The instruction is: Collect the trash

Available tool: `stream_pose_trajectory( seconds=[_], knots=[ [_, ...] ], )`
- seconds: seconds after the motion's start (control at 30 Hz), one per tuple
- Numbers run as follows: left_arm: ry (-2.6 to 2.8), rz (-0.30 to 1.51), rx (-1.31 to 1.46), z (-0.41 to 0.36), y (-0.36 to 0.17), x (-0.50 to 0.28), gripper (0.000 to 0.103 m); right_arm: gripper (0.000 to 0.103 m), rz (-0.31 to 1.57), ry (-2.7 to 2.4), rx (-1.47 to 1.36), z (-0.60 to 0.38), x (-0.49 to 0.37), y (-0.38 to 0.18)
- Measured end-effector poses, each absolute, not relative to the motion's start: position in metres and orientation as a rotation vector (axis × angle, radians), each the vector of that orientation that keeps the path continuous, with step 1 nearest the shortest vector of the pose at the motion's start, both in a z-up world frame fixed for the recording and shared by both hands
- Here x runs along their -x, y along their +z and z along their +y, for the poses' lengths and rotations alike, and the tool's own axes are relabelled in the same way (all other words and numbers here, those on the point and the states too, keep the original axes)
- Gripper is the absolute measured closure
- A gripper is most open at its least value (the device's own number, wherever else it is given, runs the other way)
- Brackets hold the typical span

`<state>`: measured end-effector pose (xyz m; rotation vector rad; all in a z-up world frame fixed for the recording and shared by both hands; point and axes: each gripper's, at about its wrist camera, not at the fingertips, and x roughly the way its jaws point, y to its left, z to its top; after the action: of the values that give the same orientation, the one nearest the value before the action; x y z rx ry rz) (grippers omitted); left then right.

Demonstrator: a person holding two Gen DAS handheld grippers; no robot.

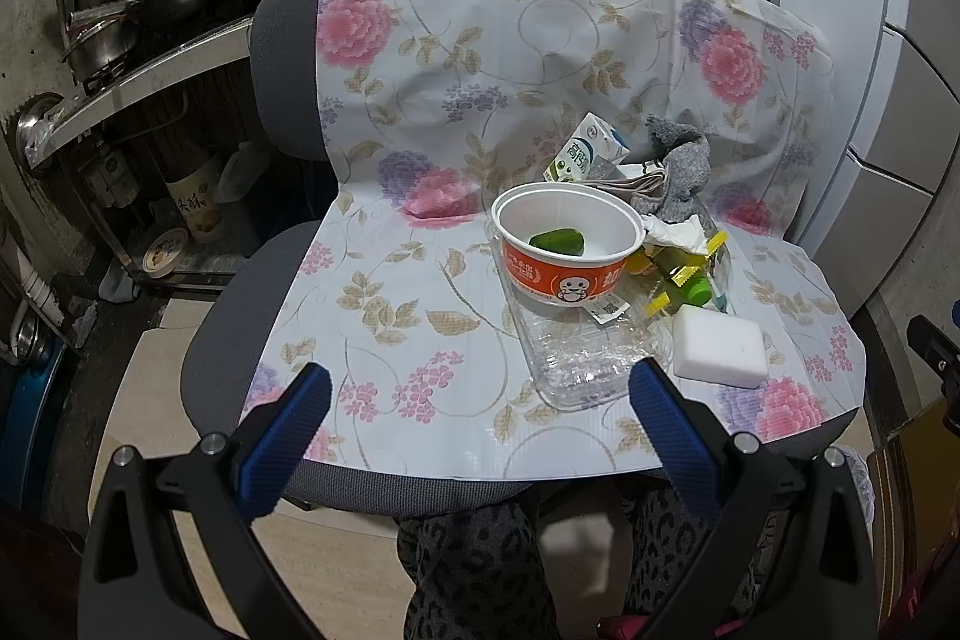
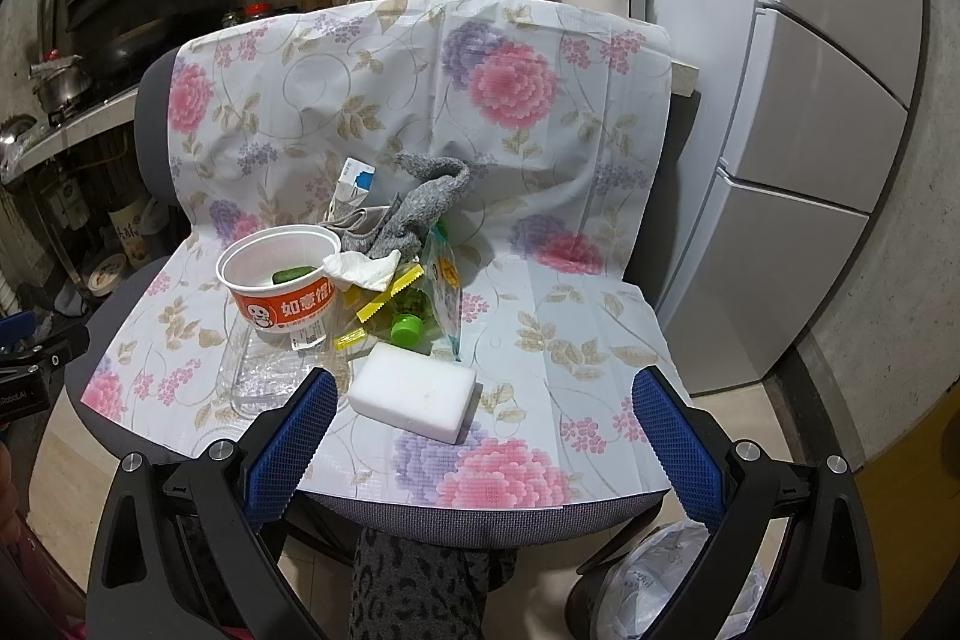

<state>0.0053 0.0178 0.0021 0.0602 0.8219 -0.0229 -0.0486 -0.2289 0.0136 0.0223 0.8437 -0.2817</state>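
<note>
I have both grippers, left gripper and right gripper, spread wide and empty short of the chair's trash pile; the paper bowl sits on a clear tray, so a careless grab risks tipping its cucumber piece

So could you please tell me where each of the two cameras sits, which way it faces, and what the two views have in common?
Left wrist view: sits on the left claw, low before the chair's front edge, looking forward at the orange bowl right of centre; both blue fingers and patterned trouser legs show.
Right wrist view: sits on the right claw, further right, facing the white sponge; both fingers, one leg and a bagged bin show.
Shared: the floral cover, bowl, sponge, grey cloth, green-capped bottle, fridge.
</note>
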Motion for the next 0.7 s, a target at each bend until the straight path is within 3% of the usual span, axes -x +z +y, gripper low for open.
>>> stream_pose_trajectory(
  seconds=[0.7],
  knots=[
    [-0.007, 0.881, -0.052, 0.023, -0.016, -0.023, 0.006, 0.006, 0.844, -0.233, -0.036, -0.243, 0.033, -0.013]
  ],
)
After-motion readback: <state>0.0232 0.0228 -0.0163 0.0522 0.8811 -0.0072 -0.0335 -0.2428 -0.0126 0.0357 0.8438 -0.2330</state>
